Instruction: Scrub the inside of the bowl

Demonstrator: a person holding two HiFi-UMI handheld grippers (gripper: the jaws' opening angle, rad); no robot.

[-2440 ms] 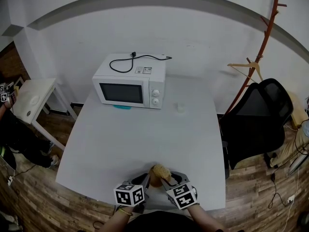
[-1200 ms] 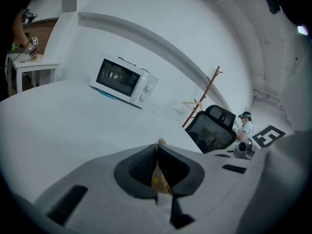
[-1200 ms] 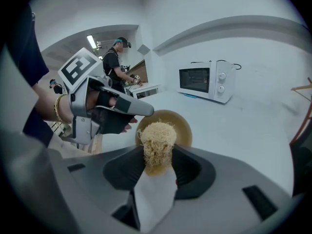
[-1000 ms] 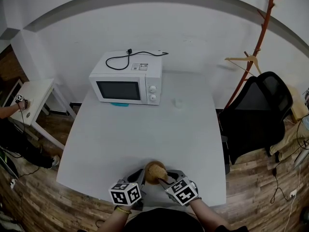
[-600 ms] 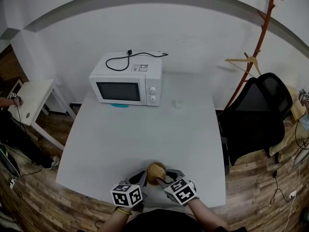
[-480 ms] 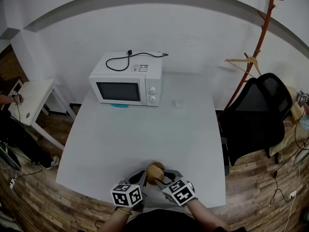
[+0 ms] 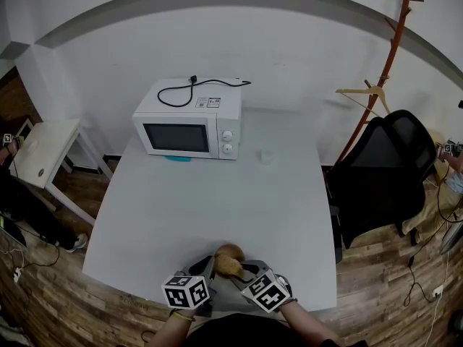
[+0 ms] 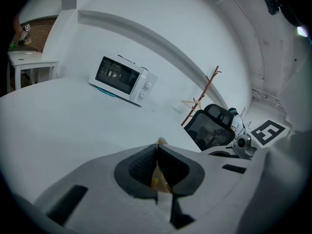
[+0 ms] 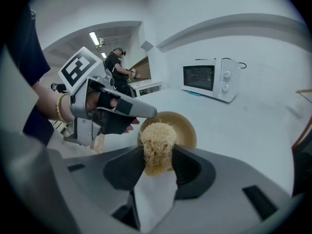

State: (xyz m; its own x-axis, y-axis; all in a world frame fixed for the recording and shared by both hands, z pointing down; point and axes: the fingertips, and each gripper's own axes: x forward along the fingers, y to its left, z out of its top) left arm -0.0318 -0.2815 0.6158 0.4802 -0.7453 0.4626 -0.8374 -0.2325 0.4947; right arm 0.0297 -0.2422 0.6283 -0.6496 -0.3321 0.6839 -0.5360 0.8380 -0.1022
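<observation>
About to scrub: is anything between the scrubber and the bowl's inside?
Nothing visible does. The scrubber in the right gripper faces the open bowl directly. The left gripper pinches it at one side, off that path.

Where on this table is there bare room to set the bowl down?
The widest bare patch is the table's middle, between the microwave behind and the bowl at the near edge. The right side, nearer than the clear cup, is bare too. Crowded only at the near edge, where left gripper and right gripper meet.
</observation>
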